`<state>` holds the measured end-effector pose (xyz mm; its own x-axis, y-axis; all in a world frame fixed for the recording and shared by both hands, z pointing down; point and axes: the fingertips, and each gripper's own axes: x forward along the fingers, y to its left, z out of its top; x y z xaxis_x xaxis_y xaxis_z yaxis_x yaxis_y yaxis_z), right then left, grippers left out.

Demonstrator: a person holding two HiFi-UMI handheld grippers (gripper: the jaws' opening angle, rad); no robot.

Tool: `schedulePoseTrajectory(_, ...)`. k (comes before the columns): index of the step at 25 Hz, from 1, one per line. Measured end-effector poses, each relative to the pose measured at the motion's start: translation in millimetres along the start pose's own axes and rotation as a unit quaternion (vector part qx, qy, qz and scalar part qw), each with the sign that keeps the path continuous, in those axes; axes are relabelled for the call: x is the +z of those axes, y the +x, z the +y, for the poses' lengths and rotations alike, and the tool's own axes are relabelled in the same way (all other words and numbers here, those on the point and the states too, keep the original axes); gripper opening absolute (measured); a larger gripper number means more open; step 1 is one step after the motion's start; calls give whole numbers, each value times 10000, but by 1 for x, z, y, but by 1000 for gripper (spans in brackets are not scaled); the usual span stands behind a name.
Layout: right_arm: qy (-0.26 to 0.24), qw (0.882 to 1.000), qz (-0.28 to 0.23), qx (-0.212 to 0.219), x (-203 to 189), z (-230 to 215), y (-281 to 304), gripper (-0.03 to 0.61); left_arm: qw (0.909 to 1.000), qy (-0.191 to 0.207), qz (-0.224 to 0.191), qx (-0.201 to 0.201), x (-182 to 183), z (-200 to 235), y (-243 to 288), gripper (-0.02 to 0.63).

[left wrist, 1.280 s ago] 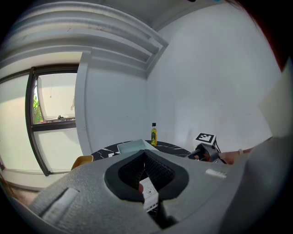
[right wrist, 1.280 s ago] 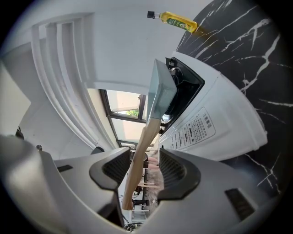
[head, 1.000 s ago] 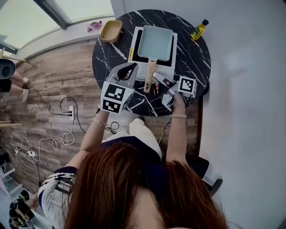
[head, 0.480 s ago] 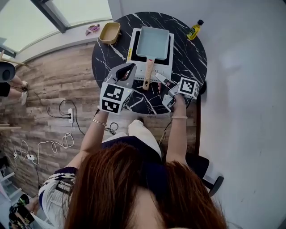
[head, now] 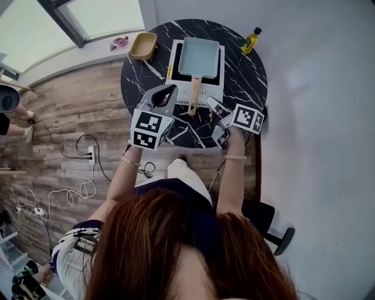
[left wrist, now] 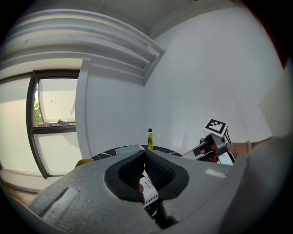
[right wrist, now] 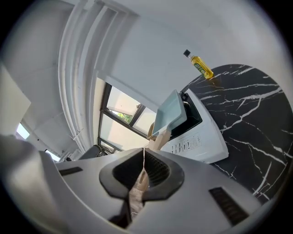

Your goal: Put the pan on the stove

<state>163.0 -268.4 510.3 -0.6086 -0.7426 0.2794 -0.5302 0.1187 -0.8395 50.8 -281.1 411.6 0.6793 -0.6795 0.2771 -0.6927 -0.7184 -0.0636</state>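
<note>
This looks like an ordinary living room with a makeshift cooking corner, not a fitted kitchen. In the head view a small round table (head: 246, 76) with a black marble pattern stands at the upper middle against a plain white wall (head: 328, 117). It carries a white portable stove (head: 211, 91), a pale blue square pan (head: 199, 57) and, at its upper right edge, a yellow oil bottle (head: 249, 41). Wood-plank flooring (head: 76, 105) fills the left side, with a power strip (head: 91, 157) and loose white cables (head: 58, 193) lying on it. A large window (head: 88, 17) with a white ledge crosses the upper left, and a tan dish (head: 143, 45) rests there
</note>
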Motion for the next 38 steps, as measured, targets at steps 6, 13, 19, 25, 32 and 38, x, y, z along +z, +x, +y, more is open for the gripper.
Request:
schedulePoseTrajectory(6, -552, 9975, -361, -247, 3, 25, -13, 9, 9999, 10, -85, -78, 6, -4, -14, 12)
schedulePoseTrajectory(13, -1355, 9861, -794, -534, 1, 56, -30, 9, 9995, -14, -258, -158, 16, -8, -32, 12)
schedulePoseTrajectory(19, -2072, 9691, -1144, -701, -7, 88, -45, 9, 9986, -56, -481, -189, 28, -16, -54, 12)
schedulePoseTrajectory(25, -2664, 9484, -1539, -773, -21, 125, -66, 9, 9975, 23, -638, -316, 36, -34, -80, 12)
schedulePoseTrajectory(32, -3115, 9303, -1761, -812, -45, 159, -87, 8, 9954, 96, -872, -384, 45, -50, -117, 12)
schedulePoseTrajectory(38, -3345, 9171, -1960, -931, -64, 181, -107, 8, 9939, 150, -1013, -403, 50, -62, -147, 12)
